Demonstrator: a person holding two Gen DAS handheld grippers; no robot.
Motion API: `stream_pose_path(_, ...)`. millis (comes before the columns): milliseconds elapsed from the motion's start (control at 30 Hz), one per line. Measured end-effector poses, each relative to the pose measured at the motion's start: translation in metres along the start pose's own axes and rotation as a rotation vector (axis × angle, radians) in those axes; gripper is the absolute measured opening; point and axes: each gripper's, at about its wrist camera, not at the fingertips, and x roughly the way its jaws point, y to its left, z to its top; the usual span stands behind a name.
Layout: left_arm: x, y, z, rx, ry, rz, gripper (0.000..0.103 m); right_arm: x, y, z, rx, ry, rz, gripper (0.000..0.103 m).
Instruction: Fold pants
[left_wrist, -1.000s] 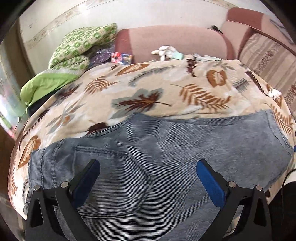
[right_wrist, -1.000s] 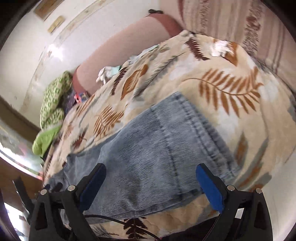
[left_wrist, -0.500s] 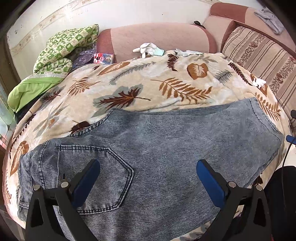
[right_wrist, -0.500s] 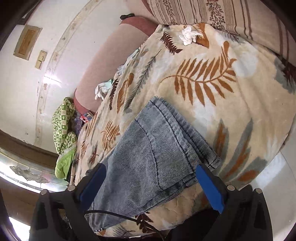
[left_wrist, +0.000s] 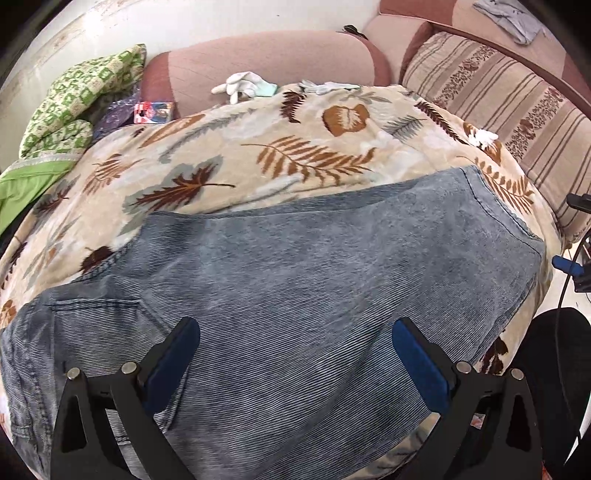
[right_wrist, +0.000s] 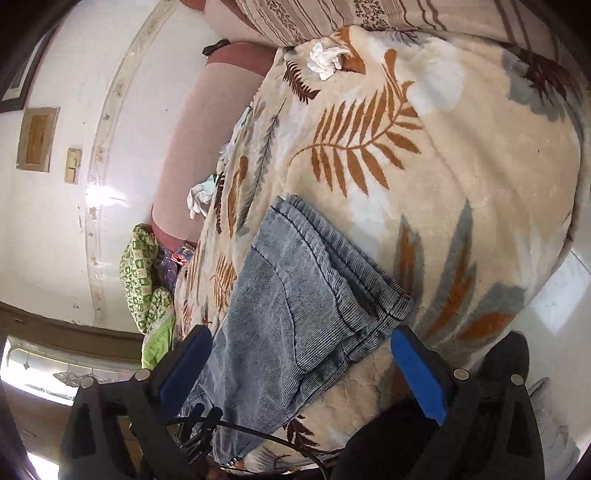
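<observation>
Blue-grey denim pants (left_wrist: 295, 288) lie folded lengthwise on a leaf-patterned blanket (left_wrist: 303, 147), waist and back pocket at the left, leg hems at the right. My left gripper (left_wrist: 295, 347) hovers open above the middle of the pants, with nothing between its blue pads. In the right wrist view the stacked leg hems (right_wrist: 343, 266) lie near the blanket's edge (right_wrist: 480, 184). My right gripper (right_wrist: 301, 354) stands open just off that hem end, holding nothing. The other gripper's blue tip (left_wrist: 567, 266) shows at the right edge of the left wrist view.
A pink sofa back (left_wrist: 277, 55) and a striped cushion (left_wrist: 498, 96) border the blanket. A green patterned cloth (left_wrist: 77, 96), white gloves (left_wrist: 240, 83) and a small packet (left_wrist: 153, 110) lie at the far side. A crumpled tissue (right_wrist: 327, 59) sits near the cushion. A black cable (right_wrist: 258, 435) runs below.
The left view has shifted right along the pants, away from the back pocket. The right gripper has drawn back and tilted, so the hem end now shows whole. Both stay open.
</observation>
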Motion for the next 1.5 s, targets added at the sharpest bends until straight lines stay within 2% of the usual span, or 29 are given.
stream_pose_path(100, 0.008, -0.003, -0.005, 0.016, 0.021, -0.011, 0.103, 0.008, 0.001, -0.001, 0.011, 0.013, 0.004, 0.099)
stream_pose_path(200, 0.013, 0.000, -0.012, 0.010, 0.039, -0.019, 0.103, 0.018, -0.003, -0.002, 0.032, 0.016, -0.059, 0.098)
stream_pose_path(367, 0.014, 0.005, -0.016, -0.008, 0.045, -0.025, 0.103, 0.033, -0.012, -0.003, 0.062, 0.038, -0.090, 0.096)
stream_pose_path(600, 0.012, 0.005, -0.017, -0.007, 0.042, -0.034, 0.103, 0.047, -0.001, 0.004, 0.016, 0.028, -0.160, 0.094)
stream_pose_path(700, 0.012, 0.007, -0.017, -0.016, 0.042, -0.033, 0.103, 0.046, -0.002, 0.005, 0.010, 0.023, -0.168, 0.086)
stream_pose_path(733, 0.011, 0.009, -0.017, -0.021, 0.042, -0.033, 0.103, 0.045, -0.003, 0.006, 0.006, 0.021, -0.172, 0.080)
stream_pose_path(800, 0.011, 0.010, -0.017, -0.030, 0.042, -0.035, 0.103, 0.043, -0.003, 0.006, -0.012, 0.011, -0.188, 0.064)
stream_pose_path(833, 0.010, 0.011, -0.017, -0.034, 0.041, -0.036, 0.103, 0.041, -0.003, 0.006, -0.022, -0.001, -0.200, 0.044)
stream_pose_path(867, 0.009, 0.012, -0.017, -0.038, 0.040, -0.037, 0.103, 0.039, -0.004, 0.007, -0.031, -0.010, -0.203, 0.035)
stream_pose_path(967, 0.007, 0.015, -0.017, -0.047, 0.038, -0.037, 0.103, 0.039, -0.001, 0.006, -0.052, -0.010, -0.195, 0.032)
stream_pose_path(1167, -0.004, 0.031, -0.011, -0.088, 0.012, -0.080, 0.103, 0.036, 0.039, -0.006, -0.201, -0.070, -0.222, 0.027)
stream_pose_path(1300, -0.022, 0.054, -0.004, -0.147, -0.055, -0.029, 0.103, 0.042, 0.081, -0.021, -0.318, -0.077, -0.207, 0.026)
stream_pose_path(1400, -0.034, 0.080, -0.001, -0.233, -0.095, -0.031, 0.103, 0.053, 0.114, -0.040, -0.402, -0.051, -0.173, 0.026)
stream_pose_path(1500, -0.043, 0.108, -0.002, -0.320, -0.120, -0.021, 0.103, 0.076, 0.144, -0.068, -0.490, 0.015, -0.140, 0.026)
